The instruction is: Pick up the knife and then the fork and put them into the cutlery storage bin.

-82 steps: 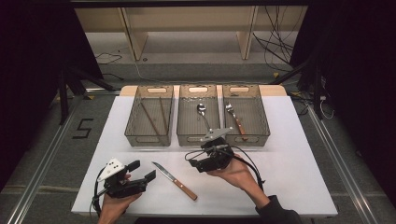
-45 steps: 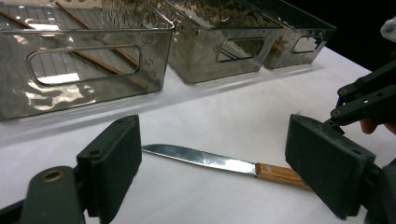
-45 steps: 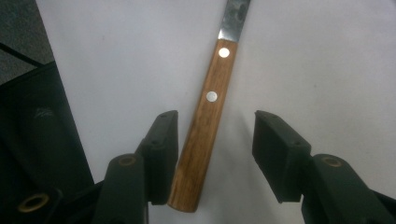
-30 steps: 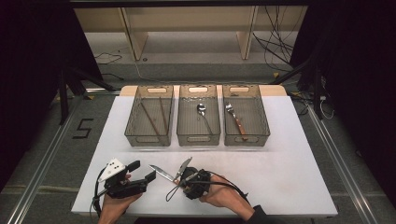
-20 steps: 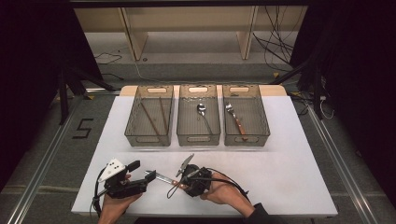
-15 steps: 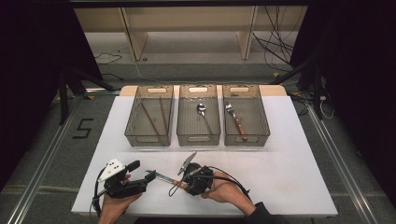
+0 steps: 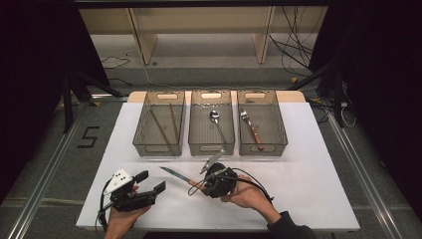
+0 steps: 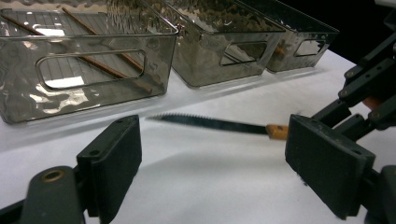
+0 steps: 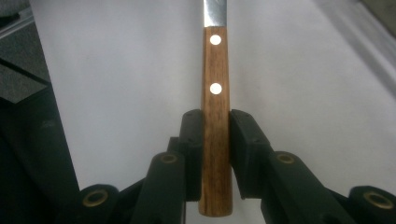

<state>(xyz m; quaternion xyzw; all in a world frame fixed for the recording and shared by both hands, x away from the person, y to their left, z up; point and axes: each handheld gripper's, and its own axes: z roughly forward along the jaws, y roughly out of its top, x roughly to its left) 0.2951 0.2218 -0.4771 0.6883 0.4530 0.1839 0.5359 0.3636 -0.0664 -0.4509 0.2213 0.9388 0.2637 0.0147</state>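
The right gripper (image 9: 215, 140) had its two black jaws clamped on the wooden handle of the knife (image 9: 215, 93), one pad on each side of the handle, near its butt end. They had just been closing, with the handle between them. In the right gripper view the handle ran straight up from the jaws, with two pale rivets showing and the start of the steel blade at the top edge. In the high view the right gripper (image 7: 206, 180) sat at the near middle of the white table (image 7: 308, 164), the knife (image 7: 175, 174) pointing left and slightly far, its blade lifted a little off the surface to judge by the shadow under it in the left gripper view.

The left gripper (image 7: 149, 186) rested at the near left of the table with its jaws wide apart and nothing between the pads. In the left gripper view the serrated blade (image 8: 210, 123) crossed the gap beyond the jaws, well clear of both.

Farther back stood three clear bins in a row. The left bin (image 7: 158, 144) held chopsticks (image 7: 159, 127), the middle bin (image 7: 211, 144) a spoon (image 7: 216, 122), and the right bin (image 7: 278, 134) a fork (image 7: 251, 128) with a wooden handle.
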